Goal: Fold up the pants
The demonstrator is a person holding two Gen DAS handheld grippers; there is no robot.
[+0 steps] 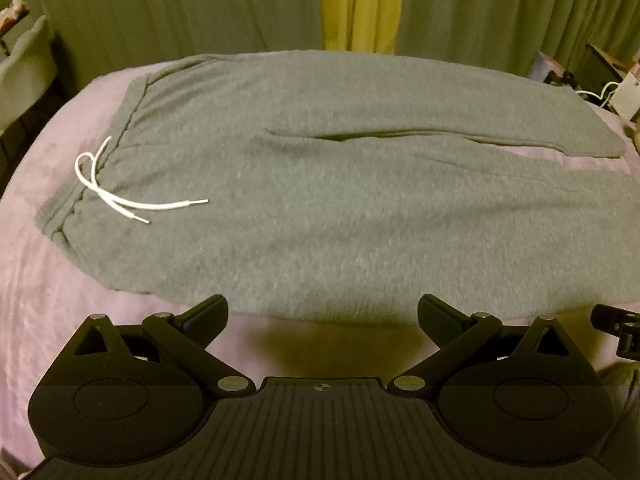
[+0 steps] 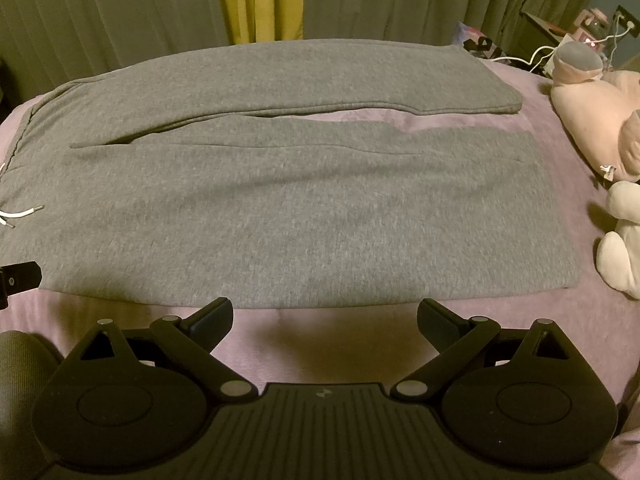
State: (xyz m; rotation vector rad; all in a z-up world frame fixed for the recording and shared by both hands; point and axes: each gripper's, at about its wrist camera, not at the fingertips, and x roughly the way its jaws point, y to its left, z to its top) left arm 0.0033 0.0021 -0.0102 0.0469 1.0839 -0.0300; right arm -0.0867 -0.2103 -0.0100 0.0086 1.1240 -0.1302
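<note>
Grey sweatpants [image 1: 320, 200] lie flat on a lilac bedspread [image 1: 48, 300], waistband at the left, both legs running to the right. A white drawstring [image 1: 120, 196] rests on the waistband area. My left gripper [image 1: 322, 316] is open just short of the pants' near edge, nothing between its fingers. In the right wrist view the two legs [image 2: 300, 208] lie side by side with a narrow gap between them. My right gripper [image 2: 324, 318] is open at the near hem edge of the closer leg, also holding nothing.
Green and yellow curtains [image 1: 360, 4] hang behind the bed. Pink and white plush toys [image 2: 600, 120] lie at the right edge of the bed. A nightstand with cables [image 2: 560, 48] stands at the far right. A grey chair [image 1: 24, 64] is at the far left.
</note>
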